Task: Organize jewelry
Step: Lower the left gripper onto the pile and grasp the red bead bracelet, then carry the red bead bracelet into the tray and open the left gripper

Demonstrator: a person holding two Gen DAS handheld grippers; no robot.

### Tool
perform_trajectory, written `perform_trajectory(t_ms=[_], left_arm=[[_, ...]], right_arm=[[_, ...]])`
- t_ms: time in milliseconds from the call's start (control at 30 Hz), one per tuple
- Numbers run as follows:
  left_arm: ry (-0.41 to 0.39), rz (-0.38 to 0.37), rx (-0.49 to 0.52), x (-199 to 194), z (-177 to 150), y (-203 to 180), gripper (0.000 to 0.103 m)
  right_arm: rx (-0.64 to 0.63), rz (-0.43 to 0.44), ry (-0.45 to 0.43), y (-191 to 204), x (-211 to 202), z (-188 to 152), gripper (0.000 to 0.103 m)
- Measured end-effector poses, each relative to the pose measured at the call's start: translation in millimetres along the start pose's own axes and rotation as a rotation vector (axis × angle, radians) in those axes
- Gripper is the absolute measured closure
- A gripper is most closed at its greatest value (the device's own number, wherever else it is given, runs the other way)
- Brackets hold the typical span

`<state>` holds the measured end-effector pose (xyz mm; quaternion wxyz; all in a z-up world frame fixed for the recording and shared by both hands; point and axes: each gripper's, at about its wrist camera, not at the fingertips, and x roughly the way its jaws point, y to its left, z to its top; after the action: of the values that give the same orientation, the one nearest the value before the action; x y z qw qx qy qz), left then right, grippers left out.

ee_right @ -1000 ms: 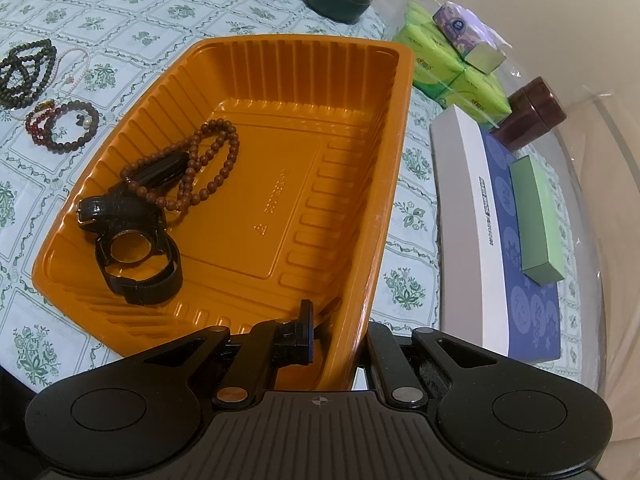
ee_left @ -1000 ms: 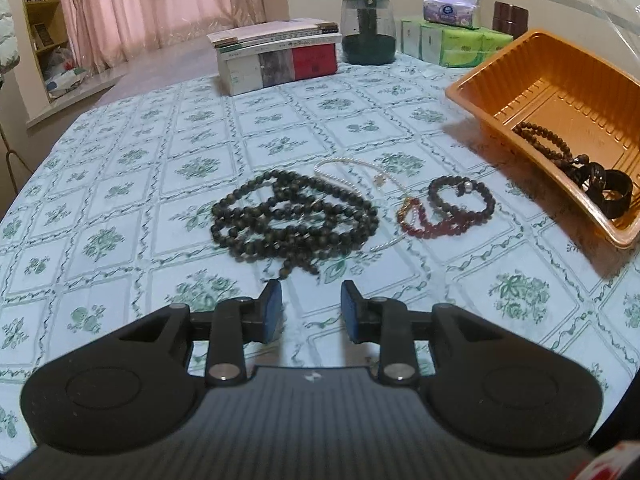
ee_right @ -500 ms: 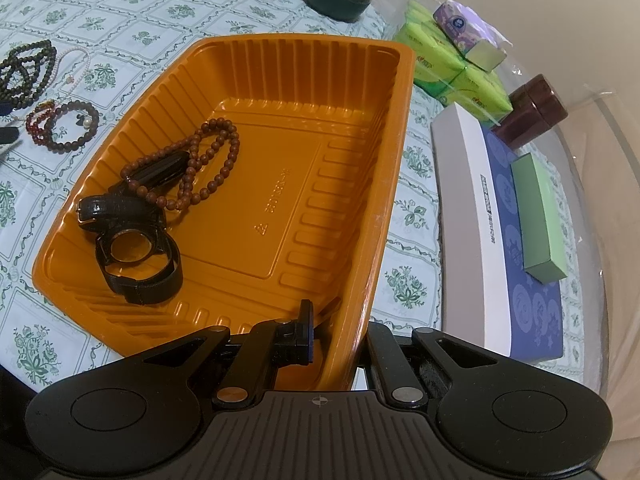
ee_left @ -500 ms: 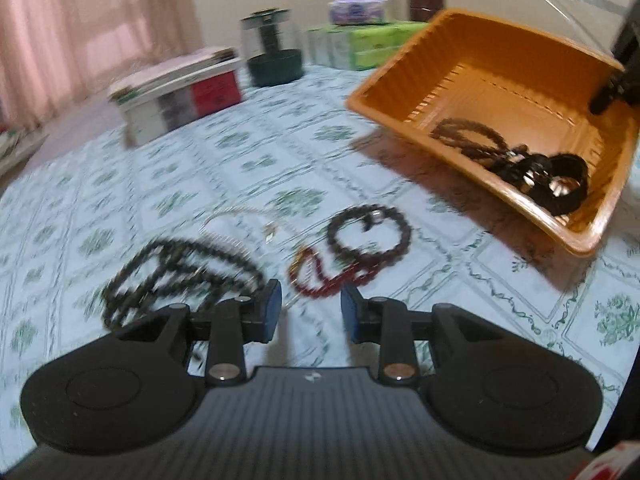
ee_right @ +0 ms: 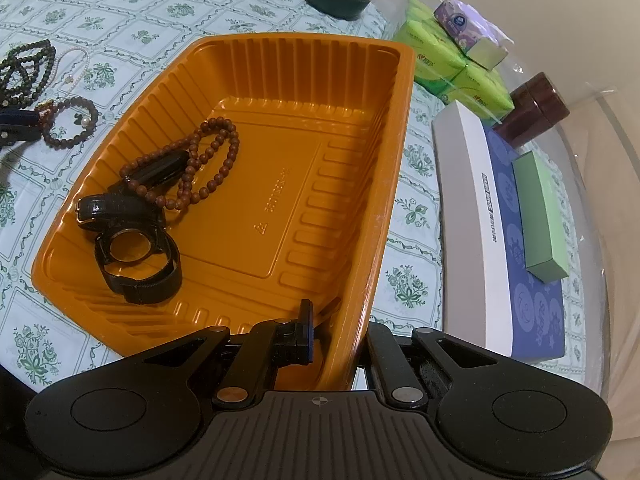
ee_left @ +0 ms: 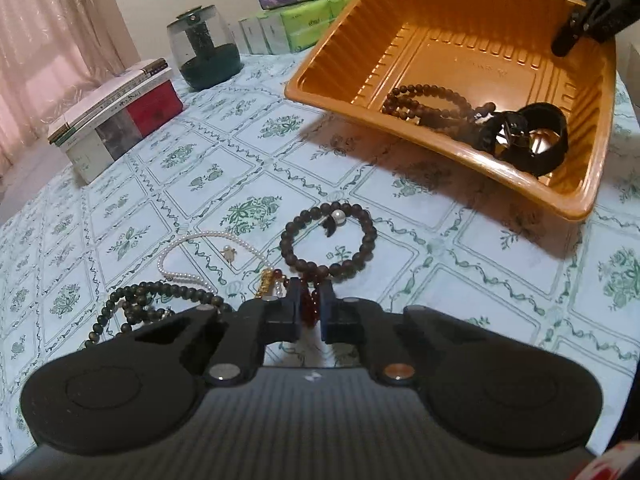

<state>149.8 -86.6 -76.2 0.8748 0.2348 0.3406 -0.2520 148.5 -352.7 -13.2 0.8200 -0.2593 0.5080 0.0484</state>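
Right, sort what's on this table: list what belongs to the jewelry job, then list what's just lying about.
Belongs to the job:
orange tray
brown beads and black watch in the tray
red bracelet between the left gripper's fingers
dark bracelet
pearl necklace
long dark beads
right gripper clamping the tray wall

Lying about:
books
glass jar
tissue packs
flat box

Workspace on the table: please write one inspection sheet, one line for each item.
Surface: floral tablecloth, flat.
Job's things: orange tray, one side raised, holds brown bead string and black watch; dark bracelet, pearl necklace, red bracelet, long dark beads on the cloth.
Clutter: books, glass jar, tissue packs, blue-white box.
Grippers: left gripper has just closed on red bracelet; right gripper clamps tray rim.
Cables: nothing seen.
Surroundings: pink curtain.
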Motion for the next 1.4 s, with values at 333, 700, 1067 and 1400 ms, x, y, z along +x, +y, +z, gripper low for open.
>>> perform_trajectory(t_ms=[333, 700, 1067, 1400], left_arm=[[-0.058, 0.025, -0.026, -35.9, 8.0, 11.2, 0.103], [-0.004, 0.034, 0.038, -6.6, -16.3, 2.0, 0.090], [-0.042, 0.031, -0.012, -31.3, -1.2, 5.2, 0.099], [-0.173, -0.001, -0.100, -82.5, 49.7, 25.4, 0.099]], right_arm=[[-0.008, -0.007, -0.003, 0.7, -0.3, 0.7, 0.097], [-0.004, -0.001, 0.000, -0.7, -1.3, 0.6, 0.097], [-0.002, -0.002, 0.000, -2.0, -0.7, 0.3, 0.097], [-0.004, -0.007, 0.000, 0.0, -2.1, 1.0, 0.097]])
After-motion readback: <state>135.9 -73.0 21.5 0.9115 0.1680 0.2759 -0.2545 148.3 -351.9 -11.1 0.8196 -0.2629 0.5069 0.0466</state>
